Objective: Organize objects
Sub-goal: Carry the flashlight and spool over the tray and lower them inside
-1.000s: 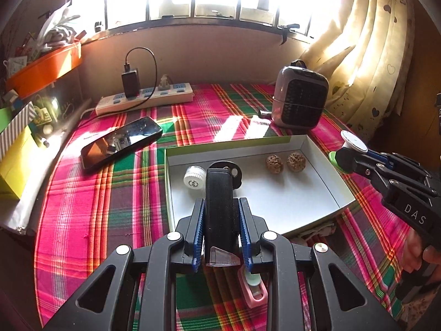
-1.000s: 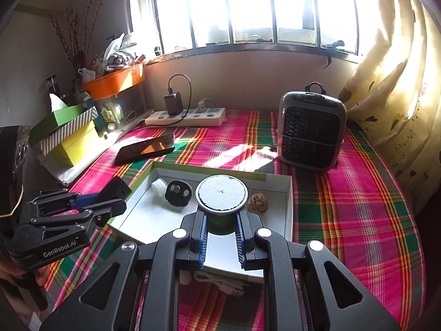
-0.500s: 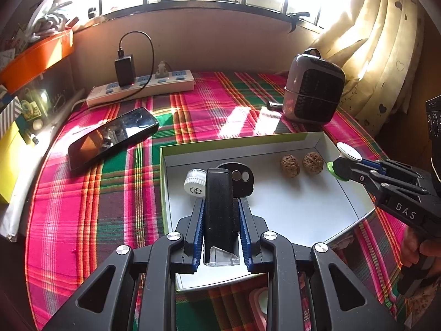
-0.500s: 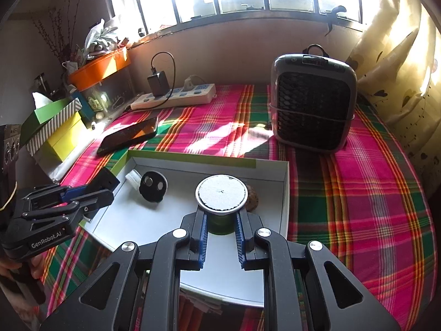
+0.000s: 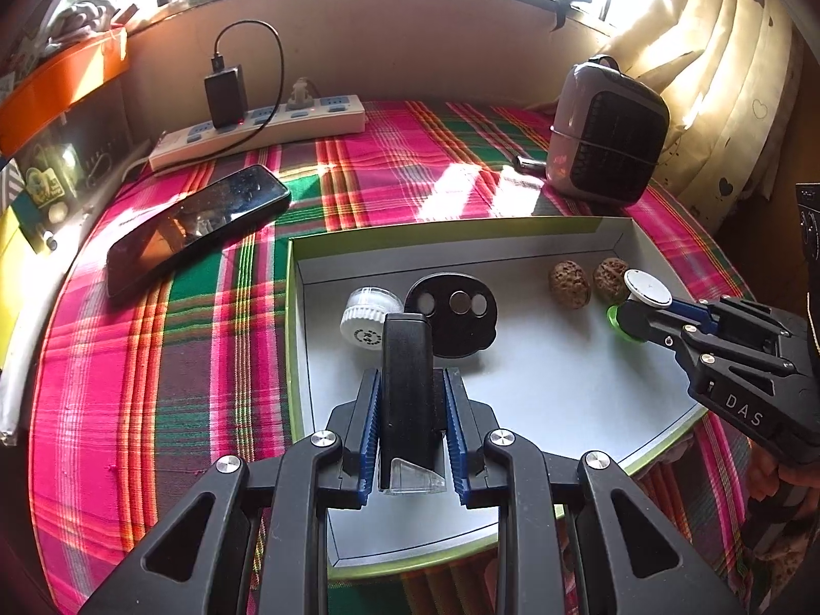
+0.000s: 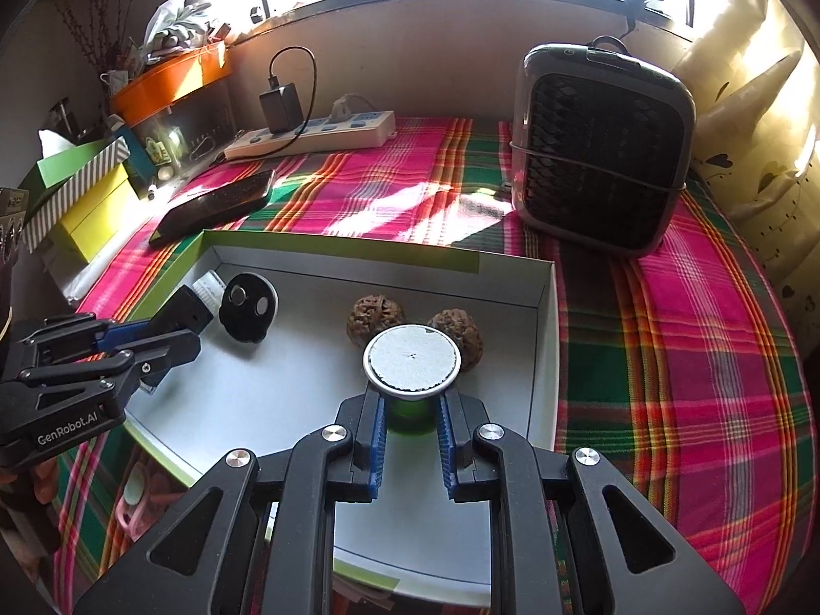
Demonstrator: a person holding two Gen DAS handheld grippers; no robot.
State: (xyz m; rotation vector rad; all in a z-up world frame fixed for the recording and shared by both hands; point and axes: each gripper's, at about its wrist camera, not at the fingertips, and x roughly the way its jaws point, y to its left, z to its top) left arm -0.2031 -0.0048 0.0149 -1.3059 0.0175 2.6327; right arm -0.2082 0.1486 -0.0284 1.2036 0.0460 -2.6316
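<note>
The left gripper clamped a black rectangular bar over the shallow white cardboard tray; the right gripper gripped a green white-capped jar near two brown walnuts.

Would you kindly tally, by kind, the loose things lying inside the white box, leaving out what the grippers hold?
Walnuts: 2
White ribbed cap: 1
Black oval disc with three round holes: 1
Total: 4, all in the white box
</note>
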